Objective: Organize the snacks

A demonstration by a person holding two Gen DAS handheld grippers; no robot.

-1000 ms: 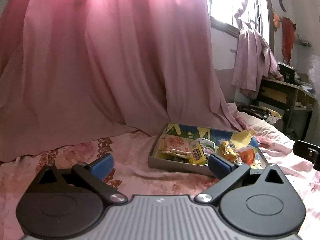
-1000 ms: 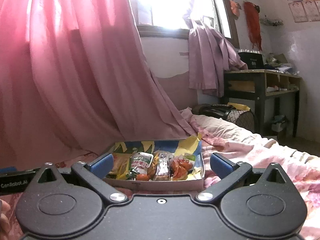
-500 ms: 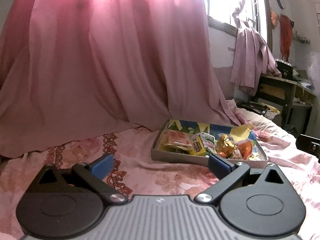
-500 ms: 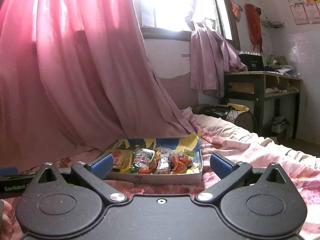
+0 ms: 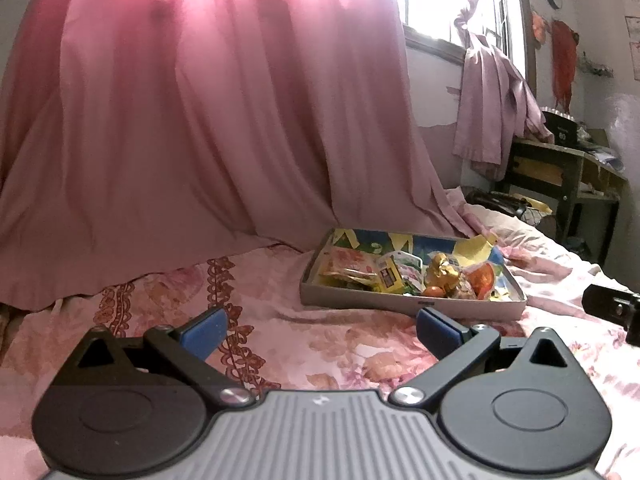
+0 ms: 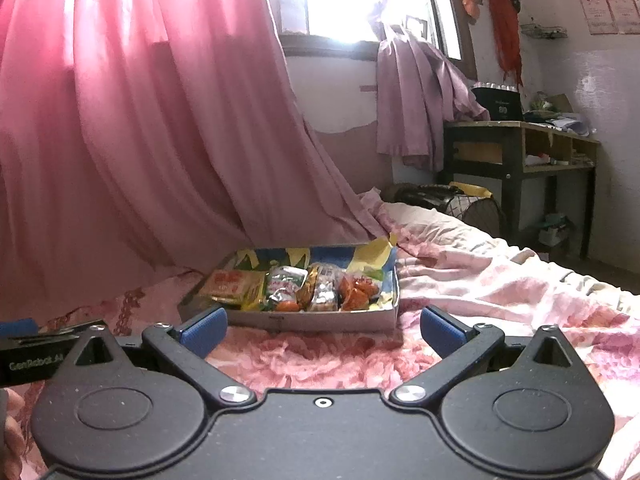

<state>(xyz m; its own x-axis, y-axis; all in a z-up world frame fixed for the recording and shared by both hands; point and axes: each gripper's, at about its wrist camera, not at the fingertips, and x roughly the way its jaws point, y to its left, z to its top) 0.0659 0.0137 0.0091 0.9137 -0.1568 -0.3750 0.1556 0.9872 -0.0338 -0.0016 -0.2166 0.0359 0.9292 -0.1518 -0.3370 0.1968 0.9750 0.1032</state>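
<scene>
A shallow grey cardboard tray [image 5: 408, 304] [image 6: 328, 322] lies on the pink floral bedspread, filled with several snack packets: a pink-orange packet [image 6: 228, 282], a green one [image 6: 286, 286], a gold wrapper [image 5: 442, 268] and a red-orange packet [image 6: 358, 290]. My left gripper [image 5: 320, 326] is open and empty, hovering short of the tray and to its left. Facing the tray's near wall, my right gripper [image 6: 322, 326] is also open, with nothing between its blue pads. The right gripper's body shows at the right edge of the left wrist view.
A pink curtain [image 5: 200, 120] hangs behind the bed and drapes onto it. A purple cloth [image 6: 416, 96] hangs by the window. A dark wooden desk [image 6: 520, 152] with clutter stands at the right, with a basket [image 6: 476, 208] beside it. Rumpled bedding [image 6: 500, 272] spreads right of the tray.
Both grippers have drawn back from the tray, which now looks smaller and farther away. Both stayed open and empty.
</scene>
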